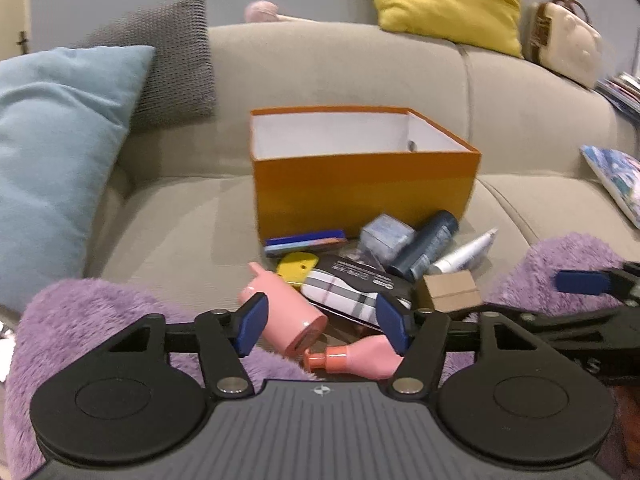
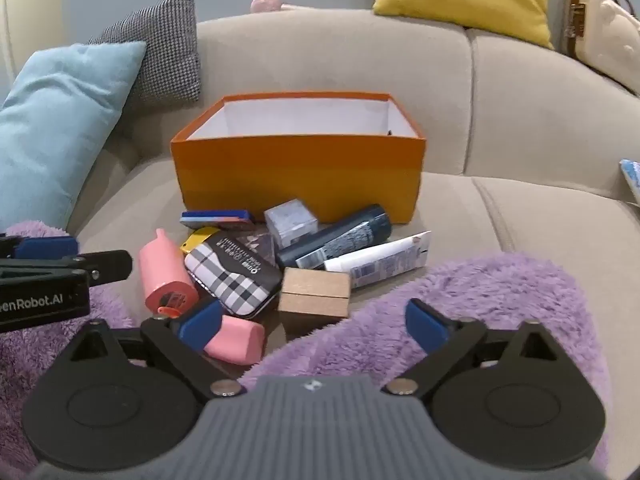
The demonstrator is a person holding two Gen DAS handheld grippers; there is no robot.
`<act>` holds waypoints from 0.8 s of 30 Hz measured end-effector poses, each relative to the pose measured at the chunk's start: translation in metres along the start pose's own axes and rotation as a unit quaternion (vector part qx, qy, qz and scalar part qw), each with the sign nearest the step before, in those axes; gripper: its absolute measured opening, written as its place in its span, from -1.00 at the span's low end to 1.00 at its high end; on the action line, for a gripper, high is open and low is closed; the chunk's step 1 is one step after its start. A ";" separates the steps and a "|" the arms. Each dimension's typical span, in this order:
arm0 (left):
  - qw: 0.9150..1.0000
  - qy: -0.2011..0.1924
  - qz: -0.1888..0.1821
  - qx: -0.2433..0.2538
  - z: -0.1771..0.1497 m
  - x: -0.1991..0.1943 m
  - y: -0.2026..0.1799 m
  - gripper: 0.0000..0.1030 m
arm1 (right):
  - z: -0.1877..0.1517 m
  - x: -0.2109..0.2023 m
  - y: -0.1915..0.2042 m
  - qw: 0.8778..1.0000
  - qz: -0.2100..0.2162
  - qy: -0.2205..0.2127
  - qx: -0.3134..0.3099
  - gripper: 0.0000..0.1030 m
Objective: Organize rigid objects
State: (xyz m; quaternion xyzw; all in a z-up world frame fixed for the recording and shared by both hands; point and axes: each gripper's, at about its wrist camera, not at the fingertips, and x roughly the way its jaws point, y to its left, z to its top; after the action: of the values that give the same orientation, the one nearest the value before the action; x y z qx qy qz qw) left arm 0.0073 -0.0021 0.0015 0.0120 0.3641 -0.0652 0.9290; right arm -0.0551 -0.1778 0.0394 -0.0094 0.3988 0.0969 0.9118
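An open orange box (image 1: 360, 196) (image 2: 296, 176) stands on the beige sofa seat, its white inside showing nothing. In front of it lies a heap: a pink flask (image 1: 280, 312) (image 2: 164, 272), a pink bottle with an orange cap (image 1: 352, 356) (image 2: 236, 340), a plaid case (image 1: 344, 294) (image 2: 232, 280), a small wooden box (image 1: 452, 290) (image 2: 316, 294), a dark blue bottle (image 1: 424, 246) (image 2: 340, 238), a white tube (image 1: 464, 254) (image 2: 384, 258), a clear cube (image 1: 386, 236) (image 2: 290, 220) and a flat blue case (image 1: 304, 242) (image 2: 218, 218). My left gripper (image 1: 322, 326) hovers open over the pink flask's base. My right gripper (image 2: 313, 325) hangs wide open by the wooden box.
A purple fuzzy blanket (image 1: 100, 320) (image 2: 480, 312) rings the heap on the near side. A light blue cushion (image 1: 56, 152) and a houndstooth one (image 2: 160, 56) lean at the left, a yellow cushion (image 1: 448, 0) and a cream handbag (image 1: 568, 40) at the back right. Magazines (image 1: 616, 176) lie at the right.
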 end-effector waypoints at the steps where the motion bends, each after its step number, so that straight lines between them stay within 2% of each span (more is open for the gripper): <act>1: 1.000 0.005 -0.010 0.004 0.001 0.003 0.001 0.35 | 0.004 0.004 0.001 1.000 0.006 0.006 -0.002 0.58; 5: 0.999 0.034 -0.039 -0.016 0.007 0.019 0.010 0.28 | 0.027 0.020 0.011 0.999 0.032 0.038 -0.014 0.27; 6: 0.998 0.042 -0.039 -0.024 0.009 0.024 0.013 0.26 | 0.030 0.025 0.013 0.998 0.038 0.044 -0.020 0.18; 8: 0.997 0.059 -0.034 -0.041 0.015 0.034 0.022 0.26 | 0.036 0.040 0.019 0.998 0.041 0.028 -0.039 0.09; 9: 0.996 0.069 -0.032 -0.053 0.018 0.040 0.027 0.26 | 0.039 0.045 0.021 0.997 0.048 0.039 -0.043 0.07; 14: 0.988 0.116 -0.028 -0.097 0.032 0.069 0.049 0.27 | 0.056 0.091 0.029 0.991 0.073 0.096 -0.064 0.05; 19: 0.980 0.151 -0.030 -0.123 0.036 0.097 0.060 0.30 | 0.066 0.127 0.032 0.986 0.093 0.121 -0.072 0.05; 24: 0.976 0.164 -0.065 -0.128 0.037 0.109 0.059 0.29 | 0.071 0.151 0.033 0.977 0.120 0.160 -0.068 0.04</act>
State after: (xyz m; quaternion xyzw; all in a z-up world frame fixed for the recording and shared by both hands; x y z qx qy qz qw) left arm 0.1194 0.0411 -0.0465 -0.1202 0.5168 -0.0752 0.8443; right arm 0.0902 -0.1129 -0.0208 -0.0386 0.5306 0.2292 0.8152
